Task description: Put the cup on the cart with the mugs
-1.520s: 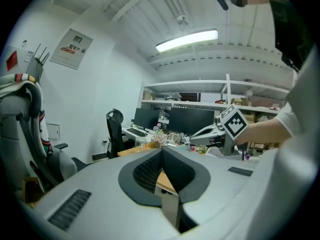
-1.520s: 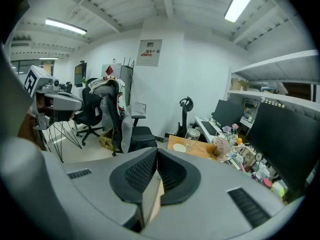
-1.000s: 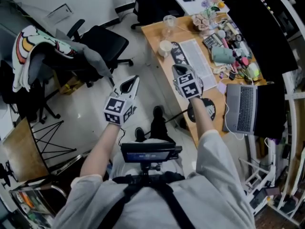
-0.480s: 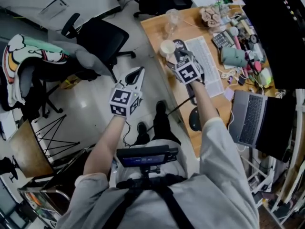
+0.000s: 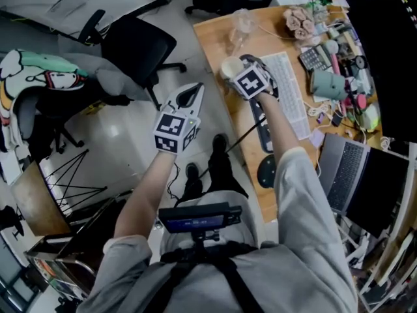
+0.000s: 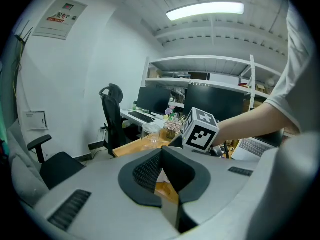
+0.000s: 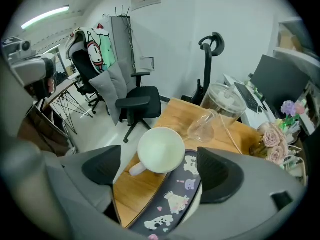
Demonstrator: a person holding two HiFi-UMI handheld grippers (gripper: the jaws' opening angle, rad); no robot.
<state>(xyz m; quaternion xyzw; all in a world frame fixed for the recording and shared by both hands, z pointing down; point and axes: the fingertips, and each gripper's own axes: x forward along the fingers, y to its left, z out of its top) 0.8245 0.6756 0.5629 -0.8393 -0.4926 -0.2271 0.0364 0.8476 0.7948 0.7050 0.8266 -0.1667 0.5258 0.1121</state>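
A pale floor [image 5: 124,135] carries a black office chair [image 5: 140,44] beside the wooden table [image 5: 212,38]. Near the table's edge the white cup [image 7: 161,150] stands upright, just beside a dark patterned mat [image 7: 172,199]. The right gripper [image 7: 160,170] has just been opening its jaws, and they are spread around the cup without pressing it. The left gripper [image 6: 161,159] has its jaws pressed together on nothing.

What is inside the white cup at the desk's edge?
Seen from above, the white cup shows only a plain white inside, with nothing visible in it. The patch of wooden desk directly beneath it is covered.
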